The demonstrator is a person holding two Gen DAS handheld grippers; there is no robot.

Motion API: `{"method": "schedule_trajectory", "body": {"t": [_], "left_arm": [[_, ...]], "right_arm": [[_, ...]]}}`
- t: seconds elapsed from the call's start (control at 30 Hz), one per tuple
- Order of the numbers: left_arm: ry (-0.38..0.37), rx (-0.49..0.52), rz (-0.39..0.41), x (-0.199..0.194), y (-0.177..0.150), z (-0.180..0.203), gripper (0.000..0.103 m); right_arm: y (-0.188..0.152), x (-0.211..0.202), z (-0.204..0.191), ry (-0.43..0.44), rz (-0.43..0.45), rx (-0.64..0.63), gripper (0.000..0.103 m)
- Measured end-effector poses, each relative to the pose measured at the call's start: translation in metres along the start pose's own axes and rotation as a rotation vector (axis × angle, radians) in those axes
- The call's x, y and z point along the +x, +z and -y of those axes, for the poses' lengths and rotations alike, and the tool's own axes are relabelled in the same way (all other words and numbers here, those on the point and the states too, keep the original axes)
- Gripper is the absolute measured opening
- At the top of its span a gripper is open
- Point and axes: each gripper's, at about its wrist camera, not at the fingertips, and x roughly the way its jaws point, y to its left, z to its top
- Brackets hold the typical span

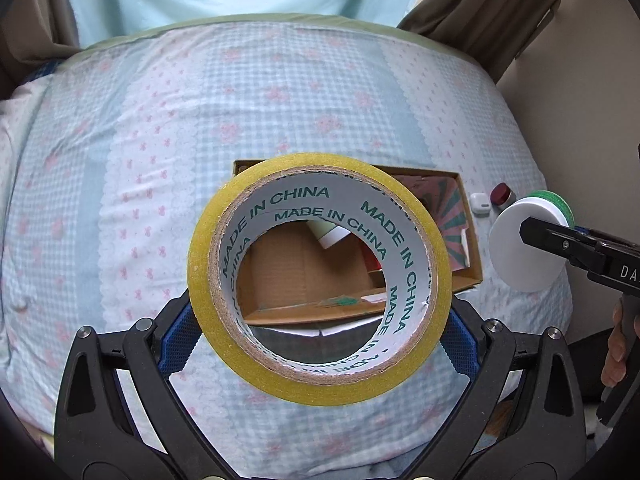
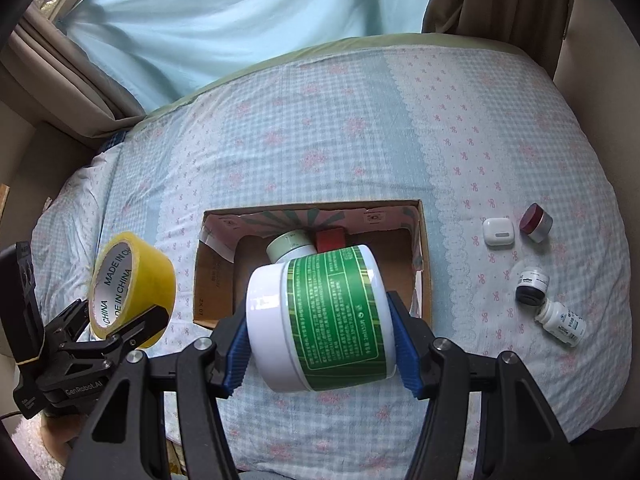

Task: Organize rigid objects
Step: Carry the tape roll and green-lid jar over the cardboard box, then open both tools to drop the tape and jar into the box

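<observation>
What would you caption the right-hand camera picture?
Right gripper holds a jar before the box; left gripper holds tape.

The left gripper [image 1: 320, 344] is clamping a yellow tape roll [image 1: 316, 276] between its blue pads [image 1: 178, 340], holding it up over the checked bedspread [image 1: 140, 160]. Its hollow core is facing the camera, and through it part of an open cardboard box [image 1: 468, 232] is showing. At the right edge, the right gripper [image 1: 532, 236] is gripping a white jar [image 1: 528, 244] with a green label. Beyond it, a small white case [image 1: 480, 203] and a red-lidded pot [image 1: 503, 195] are lying on the bedspread beside the box.
</observation>
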Motion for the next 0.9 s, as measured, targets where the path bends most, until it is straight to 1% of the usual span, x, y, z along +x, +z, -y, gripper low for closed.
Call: {"method": "schedule_trajectory", "body": {"t": [0.13,0.23,0.3,0.4,0.53,0.63,0.73,0.8,0.9], "left_arm": [[0.028,0.028,-0.060,0.032,0.005,-0.007,0.098],[0.050,0.043,-0.113,0.060,0.010,-0.011,0.098],[0.070,0.051,-0.158,0.079,0.012,-0.012,0.098],[0.108,0.088,-0.223,0.106,0.014,-0.009,0.098],[0.152,0.141,-0.337,0.141,0.014,-0.006,0.098],[0.230,0.221,-0.354,0.152,0.015,0.003,0.098],[0.265,0.307,-0.366,0.158,0.020,0.014,0.098],[0.286,0.357,-0.398,0.167,0.021,0.021,0.098],[0.289,0.385,-0.424,0.177,0.022,0.026,0.097]], "right_arm": [[0.006,0.030,0.003,0.003,-0.043,0.007,0.057],[0.011,0.052,0.005,-0.019,-0.080,-0.020,0.057],[0.013,0.067,0.006,-0.040,-0.100,-0.039,0.057],[0.012,0.089,0.010,-0.045,-0.141,-0.040,0.057],[0.013,0.120,0.018,-0.064,-0.205,-0.046,0.057],[0.016,0.140,0.025,-0.076,-0.245,-0.028,0.057],[0.020,0.154,0.031,-0.083,-0.267,-0.020,0.057],[0.023,0.161,0.033,-0.091,-0.277,-0.018,0.057],[0.026,0.169,0.036,-0.093,-0.288,-0.011,0.057]]}}
